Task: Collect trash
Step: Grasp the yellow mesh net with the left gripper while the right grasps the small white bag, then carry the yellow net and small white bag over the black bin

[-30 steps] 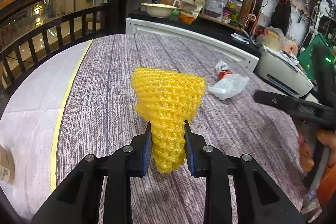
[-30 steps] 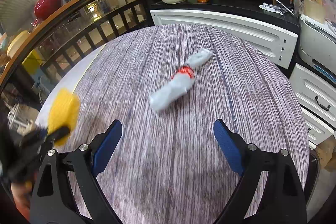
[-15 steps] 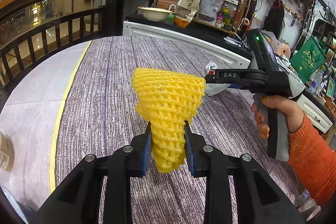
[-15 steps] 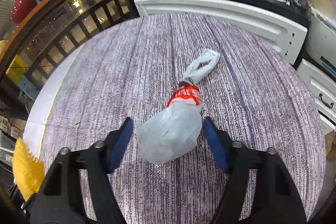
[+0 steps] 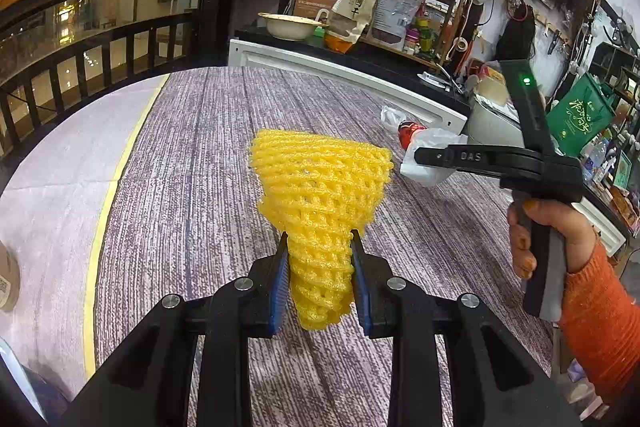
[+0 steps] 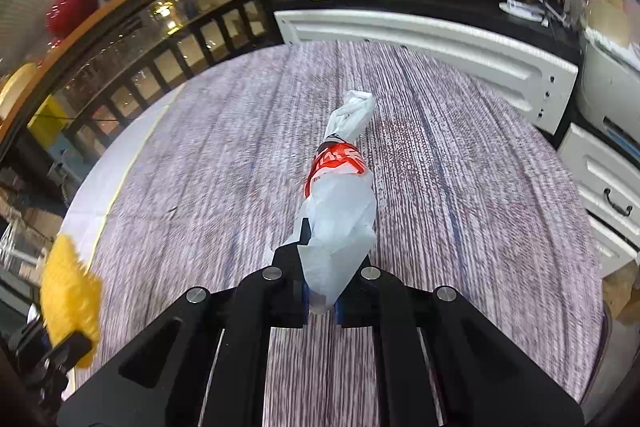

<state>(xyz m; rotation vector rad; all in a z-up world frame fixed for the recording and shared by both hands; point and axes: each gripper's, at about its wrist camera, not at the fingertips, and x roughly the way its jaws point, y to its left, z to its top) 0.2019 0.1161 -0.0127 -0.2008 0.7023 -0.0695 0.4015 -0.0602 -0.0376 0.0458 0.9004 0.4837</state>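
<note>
My left gripper (image 5: 319, 281) is shut on a yellow foam net sleeve (image 5: 320, 199) and holds it above the purple-grey striped table (image 5: 192, 187). The sleeve also shows at the left edge of the right wrist view (image 6: 70, 299). My right gripper (image 6: 322, 291) is shut on the near end of a white plastic bag with a red band (image 6: 340, 203); the bag's far end stretches away over the table (image 6: 460, 187). In the left wrist view the right gripper (image 5: 430, 157) is at the bag (image 5: 432, 147), right of the sleeve.
A white cabinet (image 5: 340, 67) borders the table's far edge, with a bowl (image 5: 290, 25) and packed shelves behind. A dark wooden railing (image 5: 100, 39) runs along the left. A white drawer unit (image 6: 600, 171) stands to the right. A yellow line (image 5: 104, 203) marks the table's left part.
My right gripper moved in to the white bag and closed on its near end. The left gripper kept holding the yellow sleeve in about the same place.
</note>
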